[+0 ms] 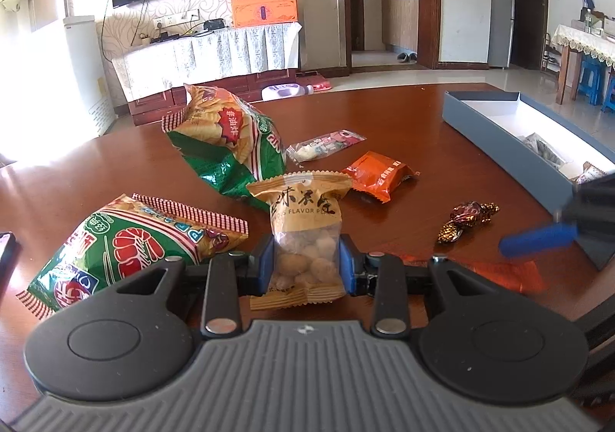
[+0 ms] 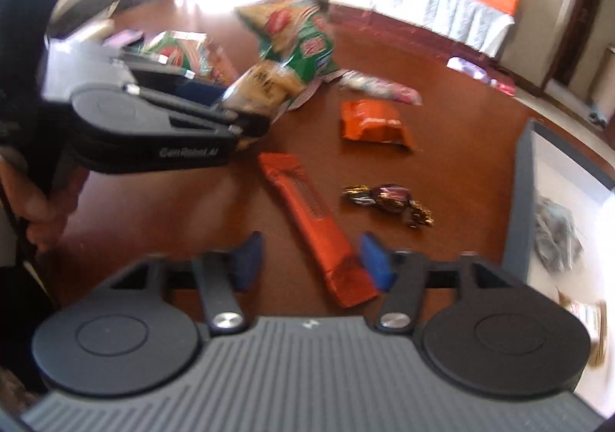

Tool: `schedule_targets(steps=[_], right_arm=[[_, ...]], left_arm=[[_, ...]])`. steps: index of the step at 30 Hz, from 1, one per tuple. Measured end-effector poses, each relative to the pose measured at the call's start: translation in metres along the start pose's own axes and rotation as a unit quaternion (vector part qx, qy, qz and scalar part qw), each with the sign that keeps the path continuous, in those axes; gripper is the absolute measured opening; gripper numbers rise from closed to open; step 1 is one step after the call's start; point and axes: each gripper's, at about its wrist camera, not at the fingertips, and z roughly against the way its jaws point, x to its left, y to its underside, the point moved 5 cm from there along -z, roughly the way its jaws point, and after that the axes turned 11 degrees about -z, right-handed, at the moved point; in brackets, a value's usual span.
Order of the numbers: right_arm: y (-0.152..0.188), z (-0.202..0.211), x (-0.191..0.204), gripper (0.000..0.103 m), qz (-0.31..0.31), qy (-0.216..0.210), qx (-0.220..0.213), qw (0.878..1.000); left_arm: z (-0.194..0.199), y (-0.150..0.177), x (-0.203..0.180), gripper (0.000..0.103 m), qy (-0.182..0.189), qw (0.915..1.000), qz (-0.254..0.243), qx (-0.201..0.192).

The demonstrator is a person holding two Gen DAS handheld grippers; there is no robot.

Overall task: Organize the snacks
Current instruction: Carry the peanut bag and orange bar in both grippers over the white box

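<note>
My left gripper [image 1: 306,263] is shut on a tan peanut packet [image 1: 303,213], held upright just over the brown table [image 1: 403,117]. In the right wrist view the same left gripper [image 2: 250,124] shows side-on with the packet [image 2: 265,86] in it. My right gripper [image 2: 311,259] is open above the table. A long orange bar [image 2: 315,224] lies flat between its blue fingers, its near end close to the right pad [image 2: 374,259]. A grey box [image 2: 522,201] stands just right of it, with a grey packet [image 2: 557,236] inside.
Two green chip bags [image 1: 230,140] [image 1: 127,243] lie at the left. A small clear packet [image 1: 323,145], an orange packet [image 1: 378,174] and a brown foil candy [image 1: 467,220] are scattered mid-table. The grey box [image 1: 519,132] runs along the right edge. A hand [image 2: 42,209] holds the left gripper.
</note>
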Motion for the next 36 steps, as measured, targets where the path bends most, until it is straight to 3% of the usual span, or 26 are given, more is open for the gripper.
schedule_targets(steps=[5,7,8,9,13,20,27,36], right_arm=[[-0.018,-0.015,-0.004,0.077,0.014,-0.025,0.065,0.997],[-0.024,-0.017,-0.003,0.064,0.014,-0.036,0.082,0.996],[-0.027,-0.018,-0.004,0.038,0.005,-0.04,0.086,0.995],[-0.029,-0.018,-0.003,0.026,0.002,-0.034,0.088,0.996],[-0.025,-0.013,0.005,0.025,0.014,-0.017,0.08,0.997],[-0.017,0.011,-0.006,0.024,-0.064,-0.006,0.011,0.998],[-0.019,0.037,-0.026,0.024,-0.126,0.001,-0.066,0.99],[-0.024,0.061,-0.055,0.024,-0.154,0.022,-0.117,0.981]], left_arm=[[-0.001,0.0,0.006,0.04,0.006,0.9999,0.009,0.002],[-0.001,0.0,0.007,0.04,0.007,0.9999,0.012,0.002],[-0.001,0.0,0.008,0.04,0.008,0.9999,0.014,0.002],[0.0,0.0,0.008,0.04,0.008,0.9999,0.015,0.001],[0.002,-0.001,0.01,0.04,0.009,0.9998,0.017,-0.001],[0.004,-0.003,0.007,0.04,0.008,0.9999,0.013,-0.002],[0.008,-0.013,-0.008,0.04,0.013,0.9997,0.002,-0.019],[0.011,-0.045,-0.051,0.04,0.018,0.9982,-0.035,-0.046]])
